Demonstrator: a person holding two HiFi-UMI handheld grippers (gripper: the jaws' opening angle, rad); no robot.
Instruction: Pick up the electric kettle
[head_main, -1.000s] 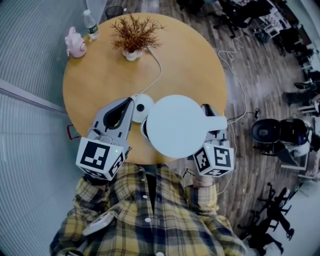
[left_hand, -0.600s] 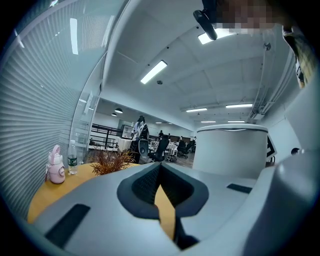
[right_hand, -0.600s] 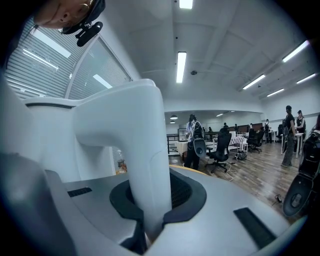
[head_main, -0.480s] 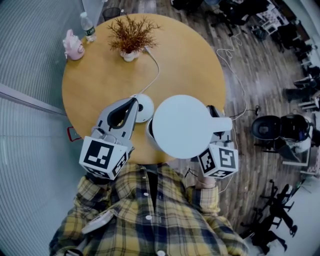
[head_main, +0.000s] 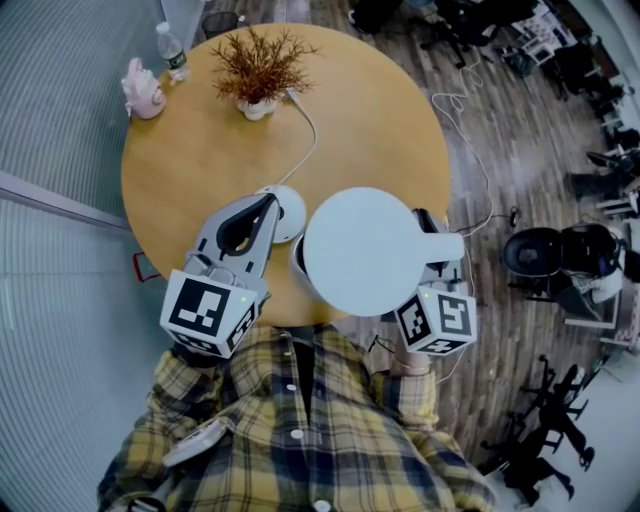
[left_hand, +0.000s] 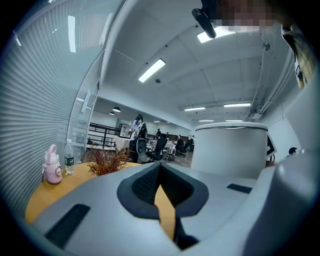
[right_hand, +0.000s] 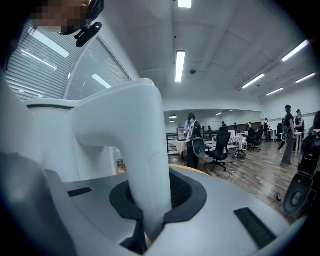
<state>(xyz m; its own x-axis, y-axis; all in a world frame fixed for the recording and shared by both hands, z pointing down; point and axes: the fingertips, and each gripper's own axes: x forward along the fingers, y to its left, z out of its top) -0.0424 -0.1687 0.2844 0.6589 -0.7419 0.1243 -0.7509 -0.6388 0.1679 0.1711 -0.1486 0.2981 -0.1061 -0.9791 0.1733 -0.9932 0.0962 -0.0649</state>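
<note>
**Right gripper.** The right gripper (right_hand: 150, 200) has its jaws almost together, clamped on the upright white handle (right_hand: 142, 150) of the electric kettle (head_main: 360, 250). The handle fills the space between the dark pads, and both pads press against it. Nothing else touches this gripper.

**Left gripper.** The left gripper (head_main: 270, 202) has its jaw tips together. Only a thin slit remains behind them, and the table top shows through it. It holds nothing. In the head view its tips lie over the edge of the round white kettle base (head_main: 290, 216); whether they touch it cannot be told.

**Task item.** The kettle hangs from the right gripper by its handle, with its body just to the left of that gripper and between the two grippers. It is off its base, which sits to the left of the kettle, at the left gripper's tip. In the head view the lid overlaps the near edge of the table (head_main: 370, 120).

**Count.**
- Grippers: two.
- Kettle: one.
- Kettle base: one, with one white cord (head_main: 312, 140) running from it away from the left gripper.
- Table: one, round and wooden.
- Potted dried plant (head_main: 258, 68): one, well ahead of the left gripper.
- Clear water bottle (head_main: 172, 52): one, far ahead and to the left of the left gripper.
- Pink flask (head_main: 140, 88): one, just beside the bottle.
</note>
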